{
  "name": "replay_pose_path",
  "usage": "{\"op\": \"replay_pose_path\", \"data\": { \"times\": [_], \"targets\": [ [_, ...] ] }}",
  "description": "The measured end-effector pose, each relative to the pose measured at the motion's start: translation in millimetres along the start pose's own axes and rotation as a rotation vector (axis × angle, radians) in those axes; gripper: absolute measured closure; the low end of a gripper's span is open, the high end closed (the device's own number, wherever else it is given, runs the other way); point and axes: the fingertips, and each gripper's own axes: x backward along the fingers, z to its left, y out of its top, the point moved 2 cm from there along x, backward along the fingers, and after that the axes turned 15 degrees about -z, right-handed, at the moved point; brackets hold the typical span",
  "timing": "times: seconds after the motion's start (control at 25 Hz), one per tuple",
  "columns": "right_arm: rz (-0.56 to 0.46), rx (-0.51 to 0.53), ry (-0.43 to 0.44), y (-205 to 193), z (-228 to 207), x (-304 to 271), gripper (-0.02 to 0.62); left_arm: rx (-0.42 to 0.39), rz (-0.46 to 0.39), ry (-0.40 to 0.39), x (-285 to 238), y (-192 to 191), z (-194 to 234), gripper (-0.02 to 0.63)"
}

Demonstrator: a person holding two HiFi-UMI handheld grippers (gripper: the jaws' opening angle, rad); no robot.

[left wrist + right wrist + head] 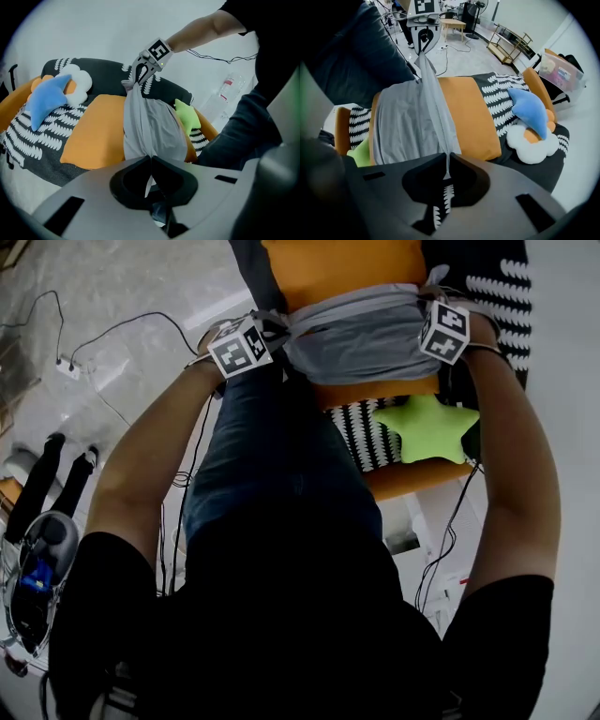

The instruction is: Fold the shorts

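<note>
**A:** Shorts [361, 334] held up over the orange cushion [328, 268], grey fabric strung tight between the two tools!

**B:** Yes. The left gripper [150, 164] is pinched on one end of the top edge, and the right gripper [446, 164] is clamped on the other. Both sets of jaws are closed on cloth.

**A:** Why stretch it?

**B:** I'd say a taut edge lets the rest hang flat, ready to lay down square for a clean fold.

**A:** The green star pillow [427, 427] lies nearby at the front. The hanging cloth could drag on it.
</note>
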Motion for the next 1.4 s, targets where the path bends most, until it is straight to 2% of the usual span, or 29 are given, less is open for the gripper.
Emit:
{"op": "replay_pose_path", "data": {
  "times": [0.24,0.72,1.08,1.28,1.4],
  "targets": [
    [0.006,-0.007,0.006,-13.4,39.6,11.2,0.574,-0.028,0.008,-0.006,-13.4,1.4,-38.2,0.578],
    [0.004,-0.045,0.037,-23.7,93.2,11.9,0.574,-0.102,0.064,-0.051,-25.9,-15.4,-78.5,0.577],
    [0.009,-0.069,0.058,-36.0,142.1,11.6,0.574,-0.126,0.106,-0.088,-48.8,-30.8,-120.0,0.578],
    [0.019,-0.055,0.089,-37.0,164.6,1.4,0.574,-0.149,0.139,-0.088,-61.3,-48.4,-127.8,0.578],
    [0.036,-0.052,0.096,-39.5,173.5,-5.8,0.572,-0.143,0.130,-0.078,-66.6,-52.7,-127.1,0.577]
  ]
}}
